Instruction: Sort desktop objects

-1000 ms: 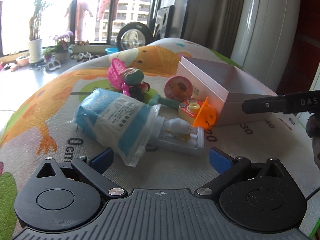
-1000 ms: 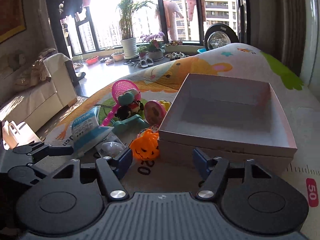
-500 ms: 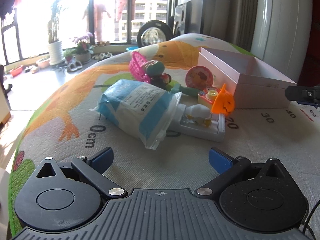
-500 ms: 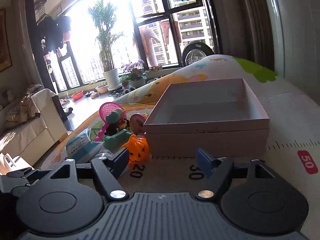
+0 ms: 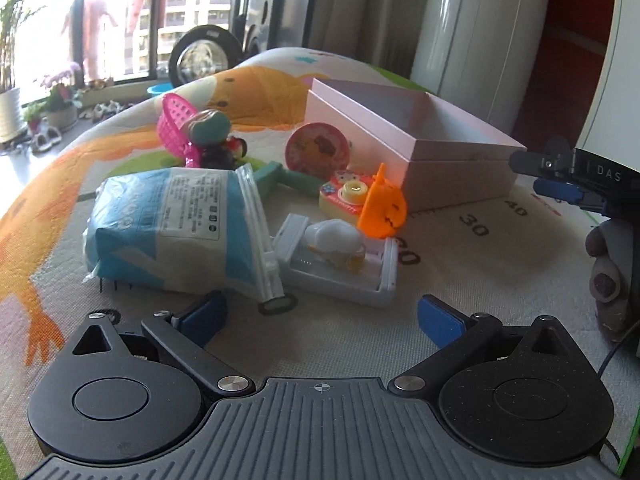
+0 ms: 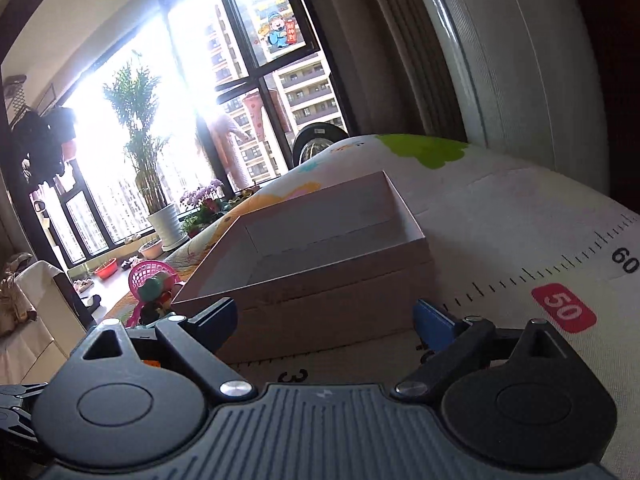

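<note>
Pink box (image 5: 412,136): sat ahead and right of the left tongs, close before the right tongs; nothing showed inside it.
Blue-and-white bag (image 5: 172,232): had grown nearer over the last second; its zip end lay just beyond the left tongs' left fingertip.
White case (image 5: 340,264): lay just ahead, between the spread fingers.
Left tongs (image 5: 320,316): wide, empty, closing on the pile; a first pick looked imminent.
Right tongs (image 6: 324,320): wide, empty; they had tilted and dropped toward the box front, seemingly waiting.
</note>
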`<state>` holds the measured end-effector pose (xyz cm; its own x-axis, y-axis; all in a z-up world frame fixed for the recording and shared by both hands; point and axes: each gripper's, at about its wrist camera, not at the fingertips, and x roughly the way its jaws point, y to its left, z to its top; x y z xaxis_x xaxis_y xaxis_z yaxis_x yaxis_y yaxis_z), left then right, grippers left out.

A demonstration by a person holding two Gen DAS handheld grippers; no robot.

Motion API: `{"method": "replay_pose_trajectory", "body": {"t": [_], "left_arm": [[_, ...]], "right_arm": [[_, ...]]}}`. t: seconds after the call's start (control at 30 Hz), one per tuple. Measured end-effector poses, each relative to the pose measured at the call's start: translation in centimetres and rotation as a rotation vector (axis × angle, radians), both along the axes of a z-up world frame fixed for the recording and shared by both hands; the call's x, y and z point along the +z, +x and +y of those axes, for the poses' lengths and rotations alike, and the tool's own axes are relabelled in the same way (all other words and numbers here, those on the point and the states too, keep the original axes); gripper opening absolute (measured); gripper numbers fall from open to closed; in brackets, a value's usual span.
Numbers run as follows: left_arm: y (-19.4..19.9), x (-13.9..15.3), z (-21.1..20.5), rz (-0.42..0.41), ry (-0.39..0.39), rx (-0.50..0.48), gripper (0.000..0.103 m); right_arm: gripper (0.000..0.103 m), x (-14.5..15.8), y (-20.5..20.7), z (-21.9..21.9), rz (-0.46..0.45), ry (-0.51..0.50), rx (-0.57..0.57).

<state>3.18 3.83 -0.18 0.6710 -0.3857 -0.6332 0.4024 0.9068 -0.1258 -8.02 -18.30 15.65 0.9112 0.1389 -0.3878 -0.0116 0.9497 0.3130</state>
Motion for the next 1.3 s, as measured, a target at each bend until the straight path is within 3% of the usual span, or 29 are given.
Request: {"method": "replay_pose_trajectory", "body": {"t": [0.1, 0.33, 0.63, 0.7, 0.97, 1.17, 1.3], "left_arm": [[0.1, -0.2, -0.3, 0.000, 0.024, -0.002, 0.103], [-0.1, -0.2, -0.9, -0.001, 0.069, -0.006, 0.103], [-0.2, -0.2, -1.3, -0.005, 0.114, -0.013, 0.103], [-0.3, -0.2, -1.1, -0.006, 0.095, -0.011, 0.103], [-0.3, 0.0, -0.1, -0.006, 0.047, 0.036, 0.103], [-0.3, -0.2, -1.2, -0.014, 0.126, 0.027, 0.103], [-0.2, -0.2, -0.8, -0.012, 0.100, 0.030, 0.103]], "right_arm": [[0.100, 0.0, -0.7, -0.1, -0.047, 0.002, -0.027], [0.103, -0.3, -1.0, -0.4, -0.052, -0.010, -0.073], [0.103, -1.1, 0.9, -1.6, 0.048, 0.067, -0.161], [0.103, -1.2, 1.1, -1.2, 0.067, 0.040, -0.162], [0.103, -0.4, -0.2, 2.1, -0.022, -0.160, -0.200], [0.103, -0.4, -0.4, 1.6, -0.024, -0.146, -0.274], [0.103, -0.3, -0.5, 1.8, -0.034, -0.165, -0.284]]}}
